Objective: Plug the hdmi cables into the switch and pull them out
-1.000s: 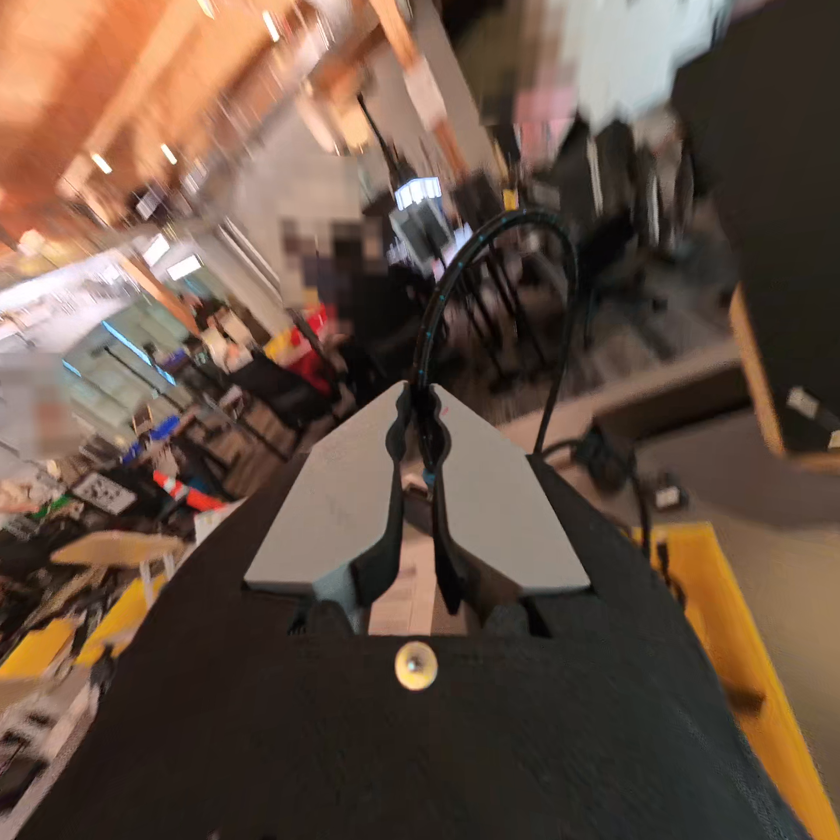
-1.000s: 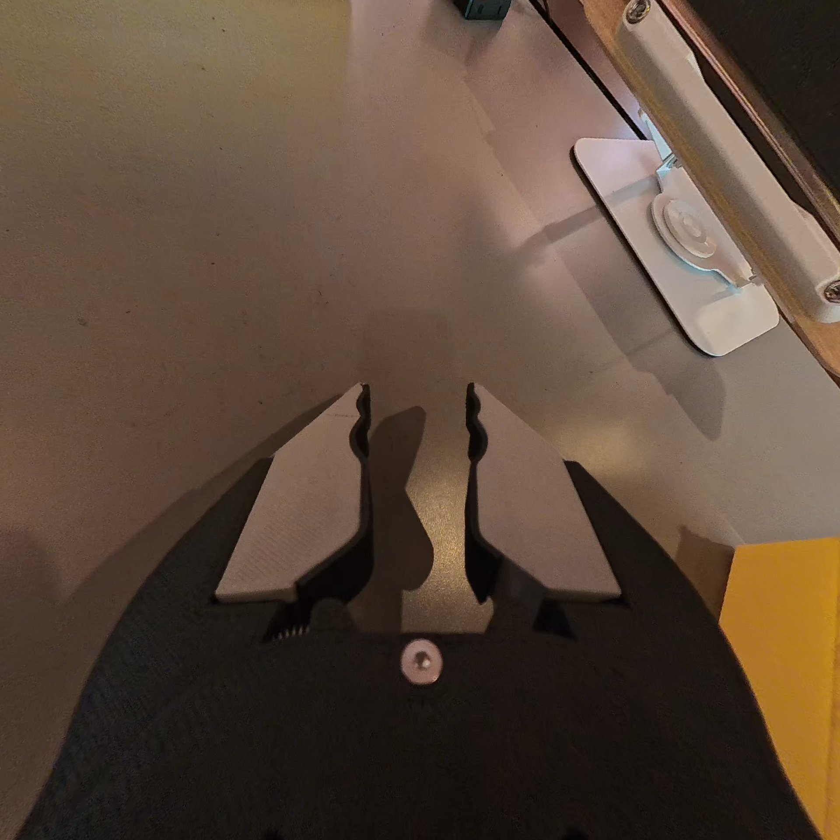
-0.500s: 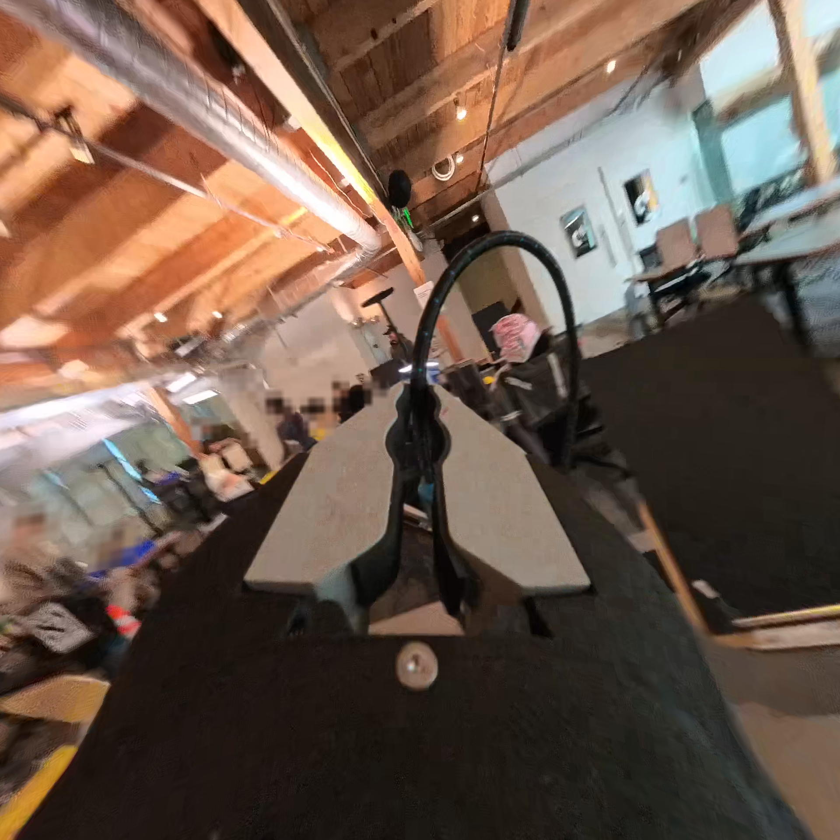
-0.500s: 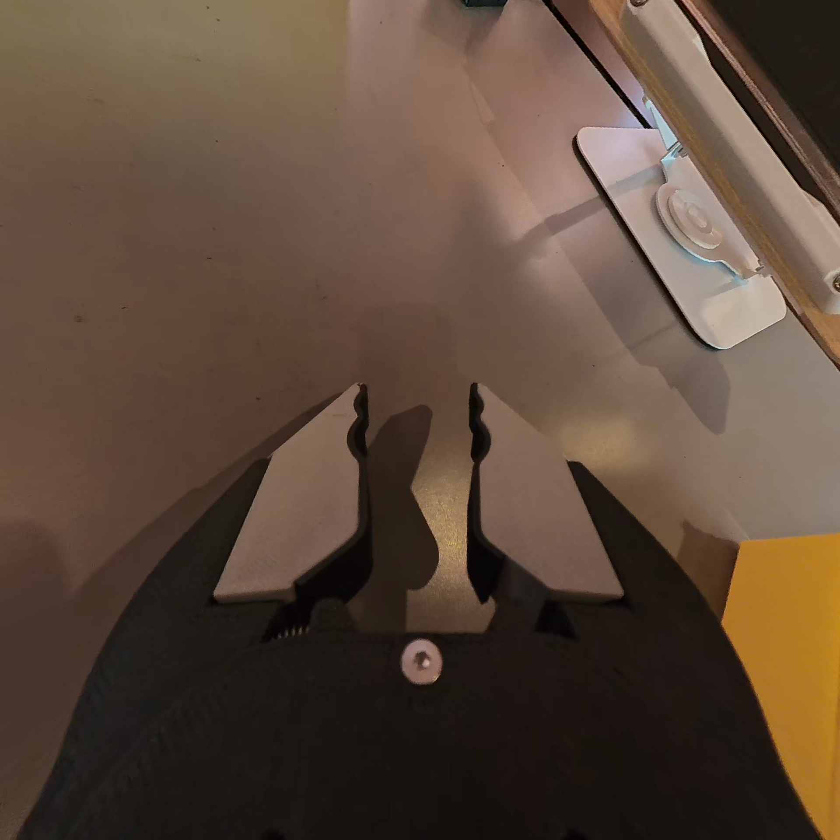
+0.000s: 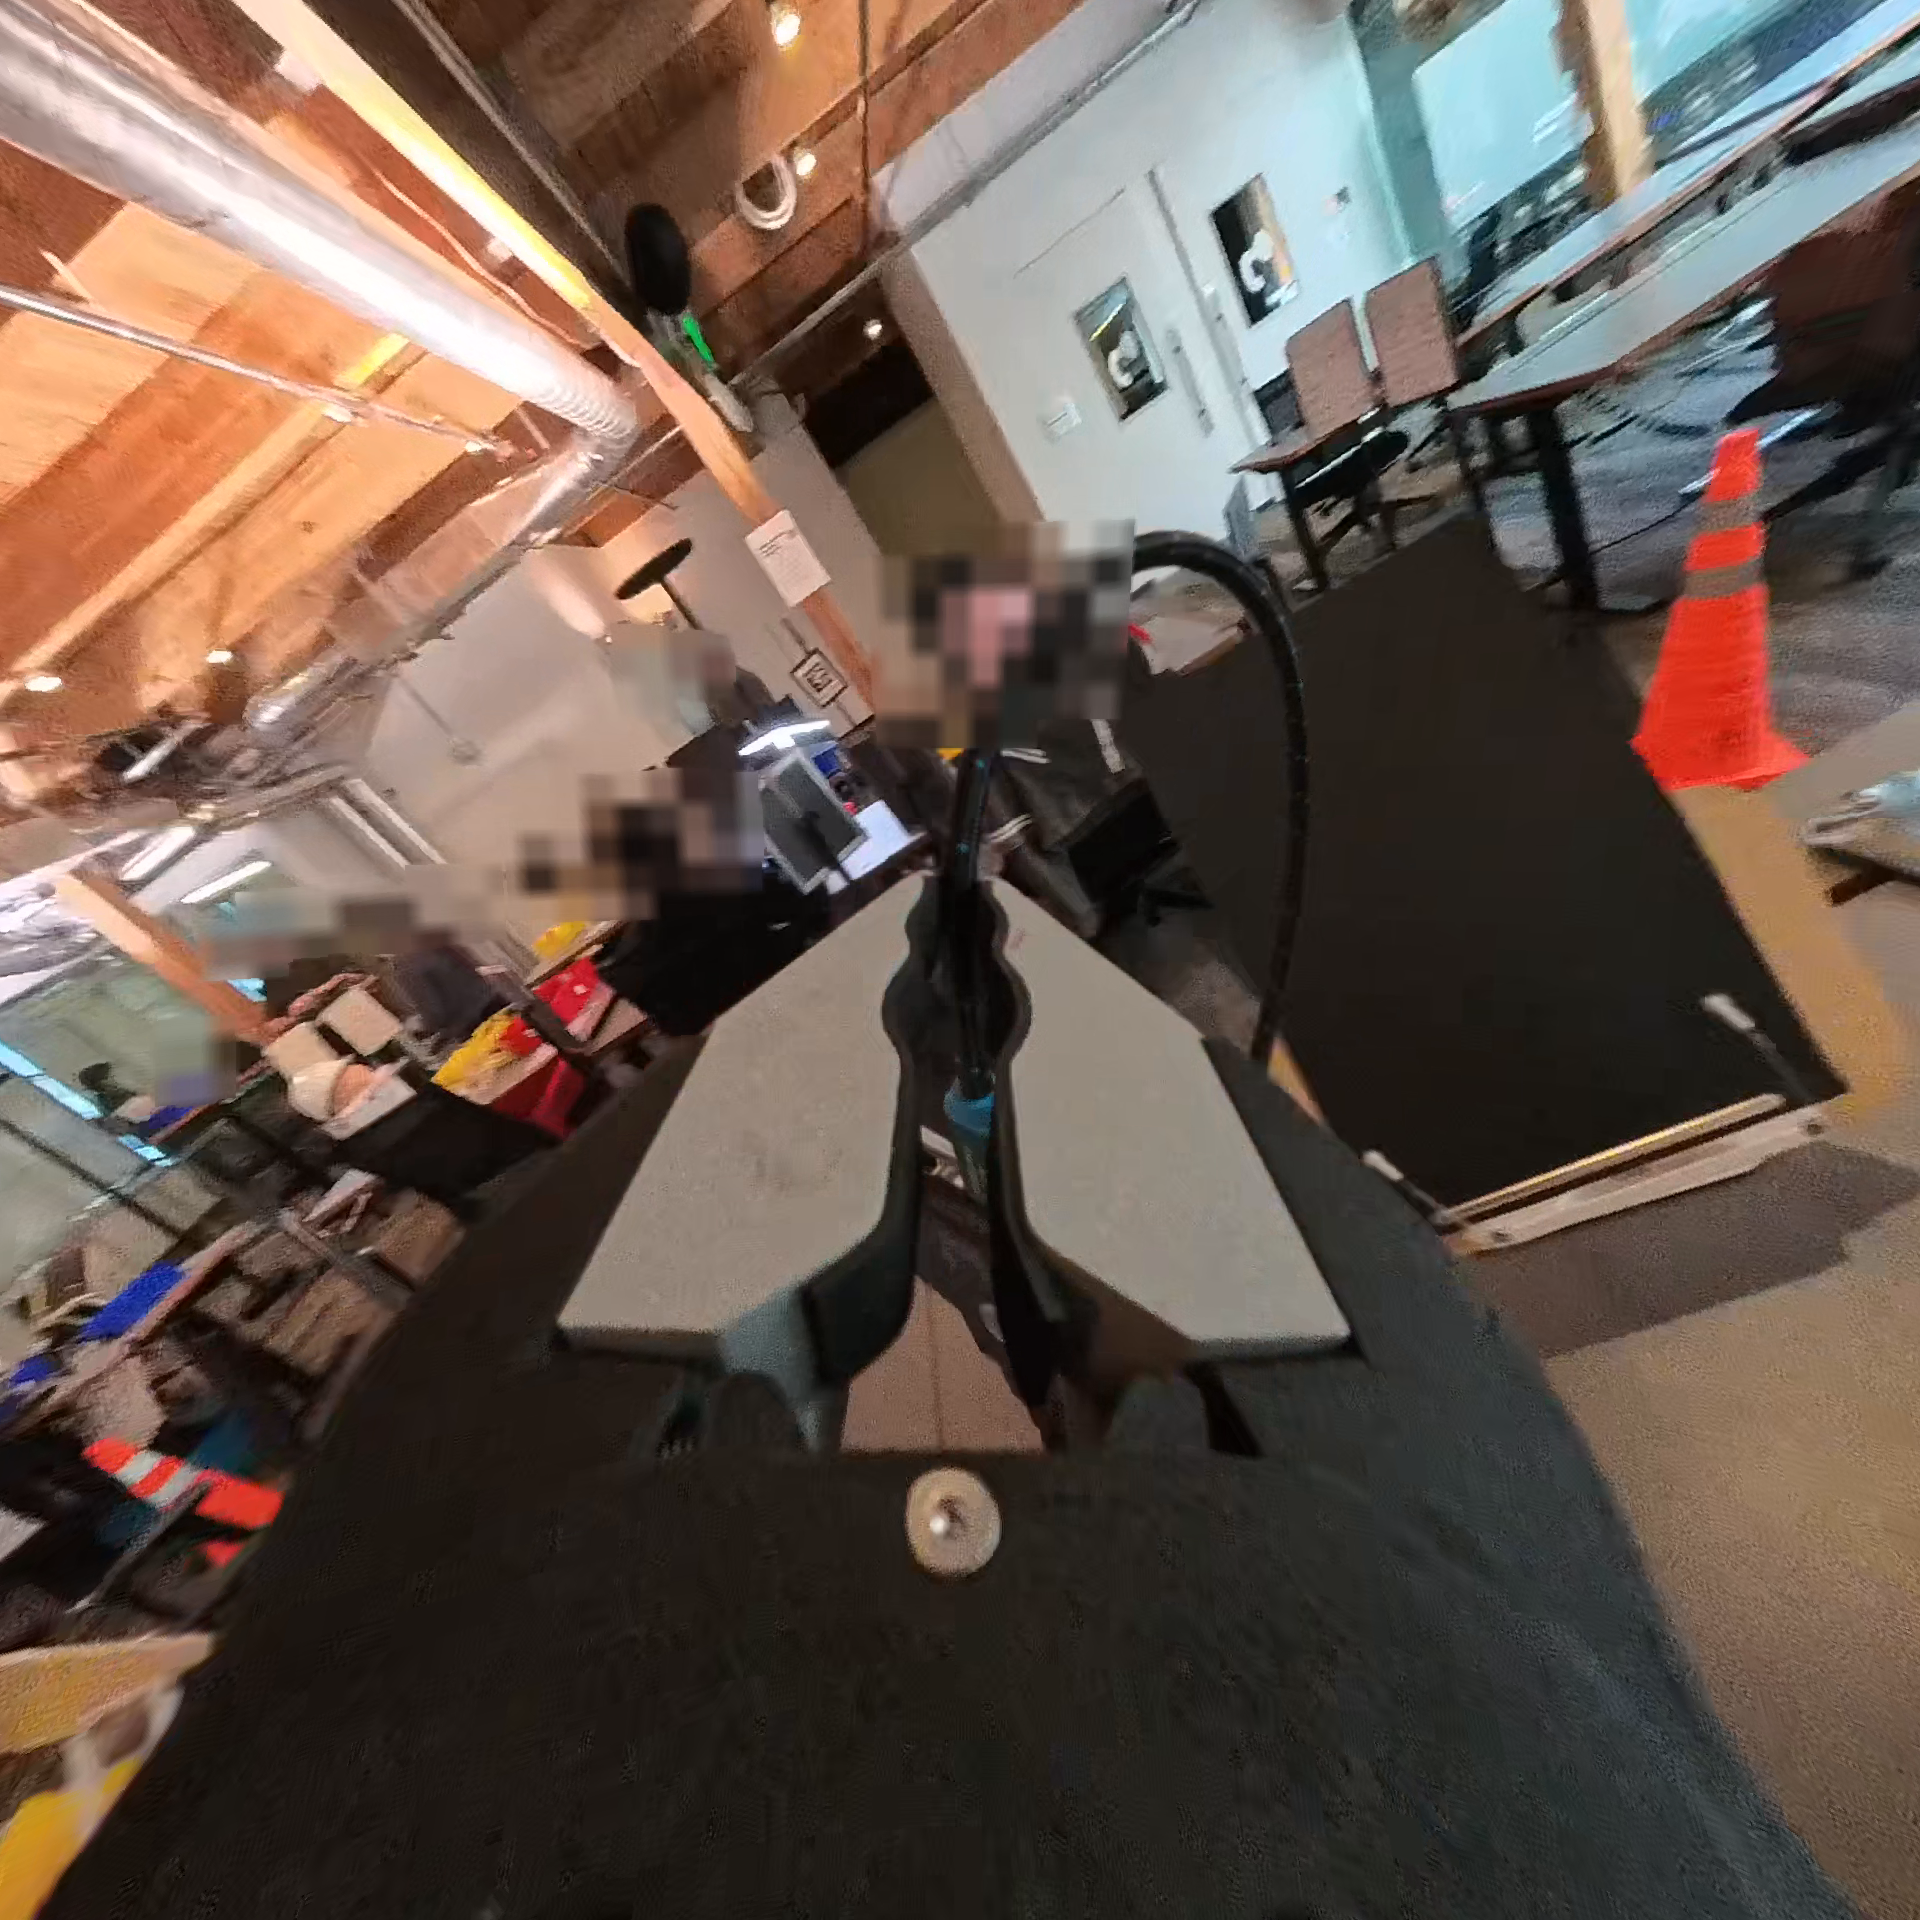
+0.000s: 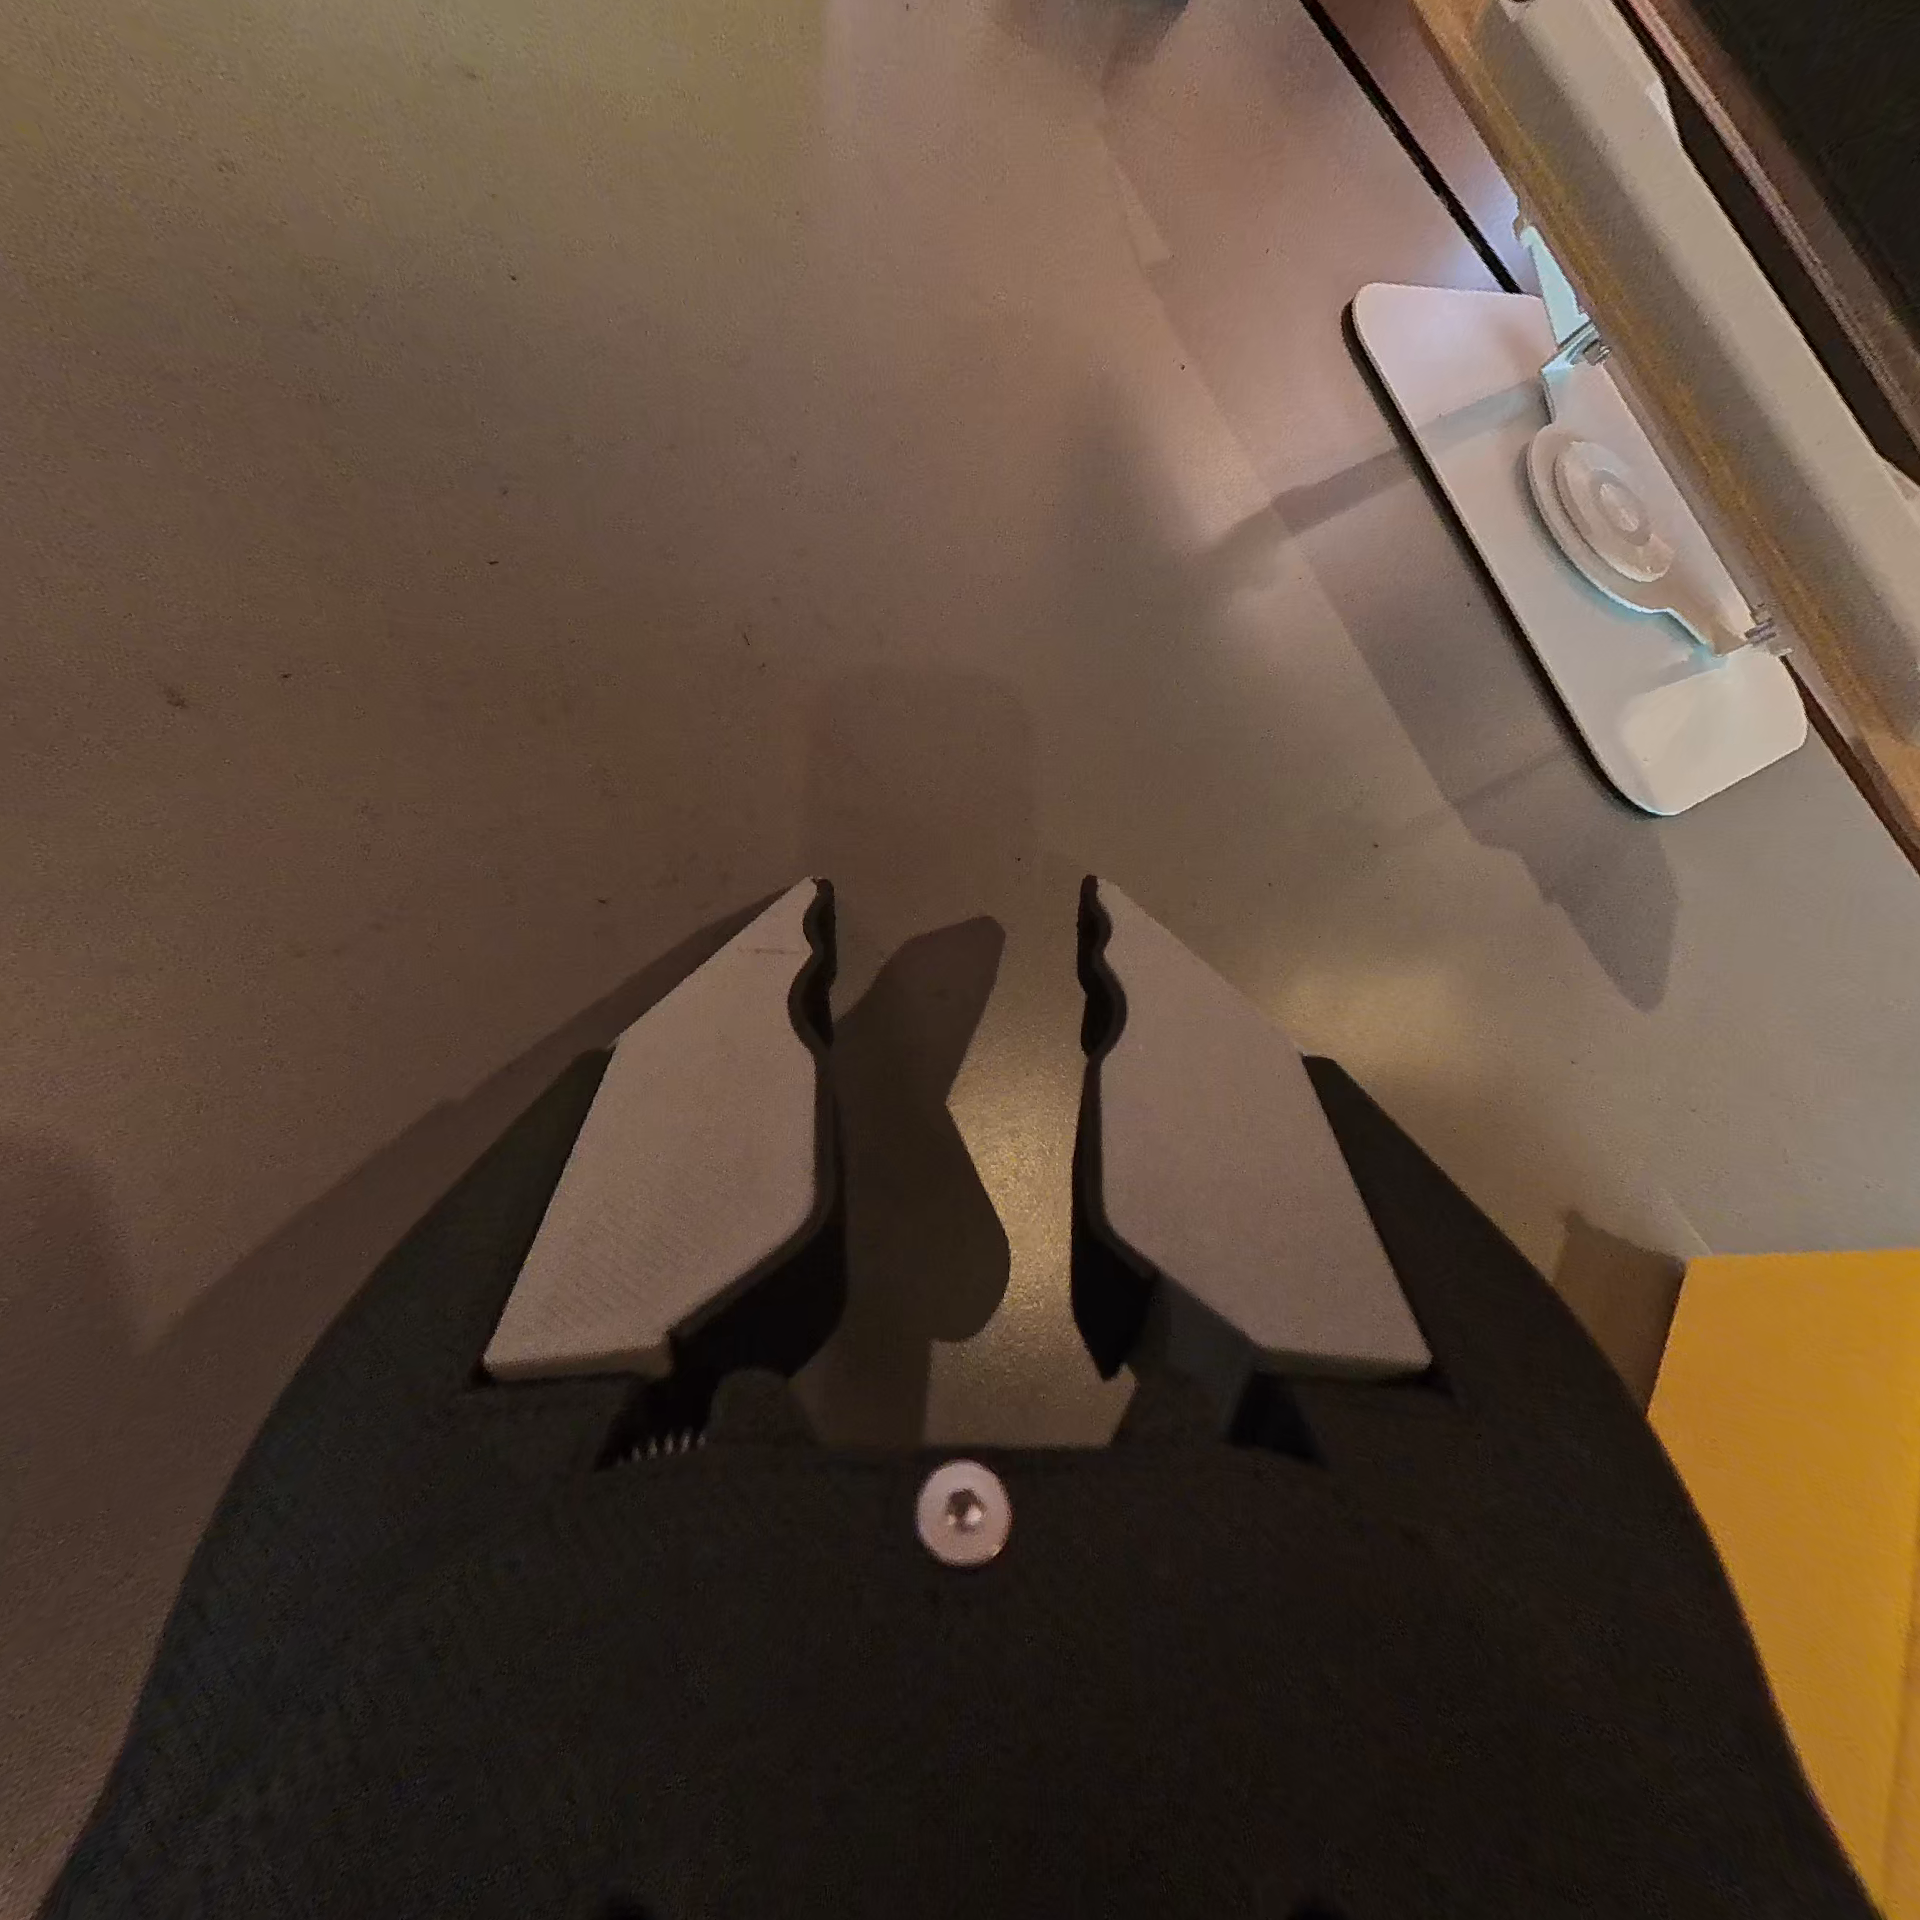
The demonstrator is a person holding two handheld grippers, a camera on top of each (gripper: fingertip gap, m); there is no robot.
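Observation:
My left gripper (image 5: 961, 894) is shut on a black braided HDMI cable (image 5: 1286, 727). The cable rises from between the fingers, arches to the right and drops behind the right finger. A blue part of its plug (image 5: 971, 1117) shows between the jaws. The gripper is raised and points out into the room. My right gripper (image 6: 951, 894) is open and empty, low over a bare grey tabletop (image 6: 520, 468). The switch is not in view.
In the right wrist view a white plate with a round knob (image 6: 1579, 540) lies at the right, under a wooden-edged panel (image 6: 1662, 260). A yellow box (image 6: 1808, 1558) is at the lower right. The left wrist view shows a black panel (image 5: 1507, 883), an orange cone (image 5: 1714, 644), desks and people beyond. About 65 cm separates my left fingertips from my right.
The left gripper has swung upward and to the right with the cable, from the table toward the room. The right gripper has barely moved and stays open.

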